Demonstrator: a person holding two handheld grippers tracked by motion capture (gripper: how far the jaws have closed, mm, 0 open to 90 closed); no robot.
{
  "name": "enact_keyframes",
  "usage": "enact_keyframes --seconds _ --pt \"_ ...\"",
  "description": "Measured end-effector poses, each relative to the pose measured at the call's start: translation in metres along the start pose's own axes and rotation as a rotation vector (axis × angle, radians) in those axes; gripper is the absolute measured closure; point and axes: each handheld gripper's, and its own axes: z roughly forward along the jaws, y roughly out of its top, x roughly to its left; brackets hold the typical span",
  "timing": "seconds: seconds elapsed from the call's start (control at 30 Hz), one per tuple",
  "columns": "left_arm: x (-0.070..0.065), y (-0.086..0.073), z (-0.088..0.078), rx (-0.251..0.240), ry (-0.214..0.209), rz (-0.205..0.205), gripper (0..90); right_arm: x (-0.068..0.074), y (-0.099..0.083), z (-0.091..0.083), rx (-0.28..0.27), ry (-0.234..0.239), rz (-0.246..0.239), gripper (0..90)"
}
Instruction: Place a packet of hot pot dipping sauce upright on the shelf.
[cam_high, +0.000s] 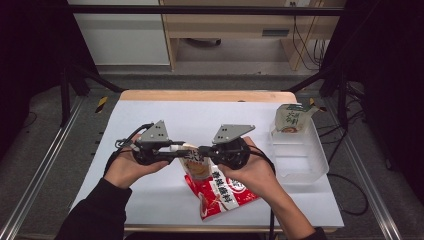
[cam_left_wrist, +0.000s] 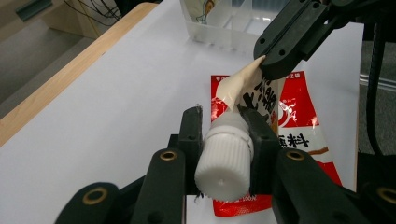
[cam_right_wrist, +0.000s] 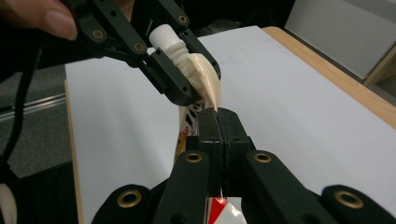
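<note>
A red-and-white spouted pouch (cam_high: 220, 192) is held up off the white table sheet at the middle front, with its lower end resting on the sheet. My left gripper (cam_left_wrist: 223, 116) is shut on the pouch's white ribbed screw cap (cam_left_wrist: 224, 156), one jaw on each side of it. My right gripper (cam_right_wrist: 218, 116) is shut on the pouch's cream top edge (cam_right_wrist: 208, 79) just beside the spout. In the high view the left gripper (cam_high: 181, 150) and right gripper (cam_high: 202, 150) meet tip to tip above the pouch, each held in a hand.
A clear plastic bin (cam_high: 300, 155) stands at the right of the sheet, with a second pouch (cam_high: 290, 117) leaning in its far end. The white sheet (cam_high: 150, 190) covers the table; a wooden edge (cam_high: 200, 95) runs along the far side.
</note>
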Motion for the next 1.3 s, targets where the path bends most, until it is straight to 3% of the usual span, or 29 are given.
enact_keyframes --seconds 0.23,0.47,0.67,1.03,1.17,1.3 --pt "-0.007 0.010 -0.003 0.017 -0.005 0.043 72.9 0.002 0.002 -0.007 0.024 -0.012 -0.038 87.2" --pt "-0.010 0.015 -0.002 0.070 0.017 0.090 73.0 -0.001 0.005 -0.017 0.039 -0.053 -0.072 61.4" --pt "-0.009 0.015 -0.001 0.067 0.019 0.091 73.1 -0.003 -0.002 -0.015 0.100 -0.074 -0.100 42.7" --pt "-0.010 0.015 0.000 0.076 0.004 0.106 73.1 -0.007 0.006 -0.006 0.228 -0.052 -0.145 23.8" --pt "-0.011 0.015 0.001 0.074 -0.004 0.111 73.1 -0.009 0.011 -0.002 0.259 -0.016 -0.172 23.0" --pt "-0.012 0.015 0.003 0.077 -0.012 0.122 73.1 -0.009 0.016 0.002 0.292 0.000 -0.190 35.5"
